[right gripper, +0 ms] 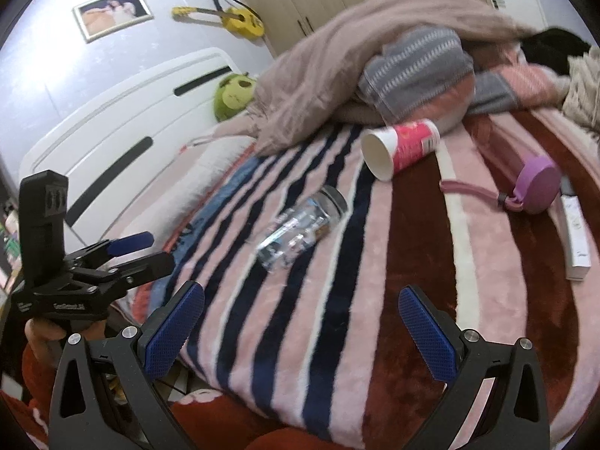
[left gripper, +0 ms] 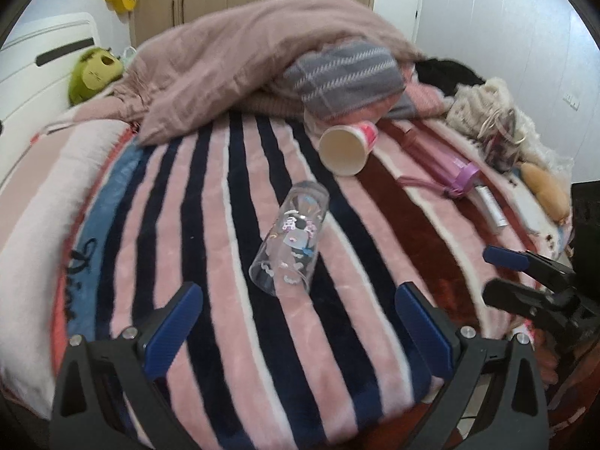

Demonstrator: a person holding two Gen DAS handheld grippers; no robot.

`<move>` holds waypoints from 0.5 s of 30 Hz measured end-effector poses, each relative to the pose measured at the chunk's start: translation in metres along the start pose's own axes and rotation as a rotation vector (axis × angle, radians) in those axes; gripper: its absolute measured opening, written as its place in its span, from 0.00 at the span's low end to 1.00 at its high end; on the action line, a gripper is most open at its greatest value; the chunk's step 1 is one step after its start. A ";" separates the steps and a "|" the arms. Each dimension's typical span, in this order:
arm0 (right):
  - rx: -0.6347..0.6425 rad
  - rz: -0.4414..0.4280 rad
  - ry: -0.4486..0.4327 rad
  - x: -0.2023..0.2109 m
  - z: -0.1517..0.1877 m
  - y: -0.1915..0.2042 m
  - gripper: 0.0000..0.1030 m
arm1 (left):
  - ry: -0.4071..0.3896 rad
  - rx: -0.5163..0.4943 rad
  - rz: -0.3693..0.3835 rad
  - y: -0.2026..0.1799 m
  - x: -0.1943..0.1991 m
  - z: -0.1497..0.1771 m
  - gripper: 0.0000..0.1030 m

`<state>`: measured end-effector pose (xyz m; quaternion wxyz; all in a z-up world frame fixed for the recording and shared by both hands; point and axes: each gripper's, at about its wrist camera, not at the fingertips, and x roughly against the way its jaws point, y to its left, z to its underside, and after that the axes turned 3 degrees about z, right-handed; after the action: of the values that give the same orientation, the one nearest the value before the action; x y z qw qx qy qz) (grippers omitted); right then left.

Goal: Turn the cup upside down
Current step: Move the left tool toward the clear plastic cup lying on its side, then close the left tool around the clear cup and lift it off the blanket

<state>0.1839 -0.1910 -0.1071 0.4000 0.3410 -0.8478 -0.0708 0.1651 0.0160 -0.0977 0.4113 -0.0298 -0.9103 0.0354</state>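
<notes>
A clear glass cup with cartoon prints lies on its side on the striped blanket, its mouth toward me; it also shows in the right wrist view. A pink and white paper cup lies on its side behind it, mouth toward me, and it shows in the right wrist view too. My left gripper is open, just short of the glass cup. My right gripper is open and empty, a little short of the glass cup. Each gripper shows in the other's view: the right, the left.
A pink bottle with a purple cap lies right of the cups, a white tube beside it. Heaped quilts lie at the back. A green plush toy leans on the white headboard. The bed edge is near me.
</notes>
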 end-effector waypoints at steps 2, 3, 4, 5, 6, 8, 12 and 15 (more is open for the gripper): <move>-0.008 0.002 0.036 -0.021 -0.001 -0.012 1.00 | 0.031 -0.021 -0.024 0.003 -0.032 -0.004 0.99; -0.010 0.004 0.048 -0.029 -0.001 -0.017 1.00 | 0.049 -0.025 -0.028 0.005 -0.048 -0.006 0.99; -0.013 0.007 0.059 -0.038 -0.001 -0.022 1.00 | 0.063 -0.024 -0.025 0.008 -0.058 -0.007 0.98; -0.019 0.008 0.070 -0.047 -0.002 -0.027 1.00 | 0.079 -0.022 -0.017 0.010 -0.073 -0.009 0.97; -0.023 0.006 0.078 -0.055 -0.002 -0.031 1.00 | 0.093 -0.023 -0.009 0.013 -0.084 -0.011 0.92; -0.034 -0.001 0.090 -0.068 -0.004 -0.038 1.00 | 0.111 -0.026 -0.011 0.017 -0.109 -0.014 0.86; -0.054 -0.016 0.106 -0.086 -0.006 -0.044 1.00 | 0.138 -0.027 0.023 0.019 -0.133 -0.014 0.78; -0.051 -0.027 0.107 -0.092 -0.006 -0.043 1.00 | 0.144 -0.036 0.069 0.018 -0.137 -0.012 0.62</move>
<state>0.2520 -0.1644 -0.1773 0.4524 0.3455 -0.8183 -0.0796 0.2648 0.0234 -0.1937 0.4738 -0.0710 -0.8772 0.0307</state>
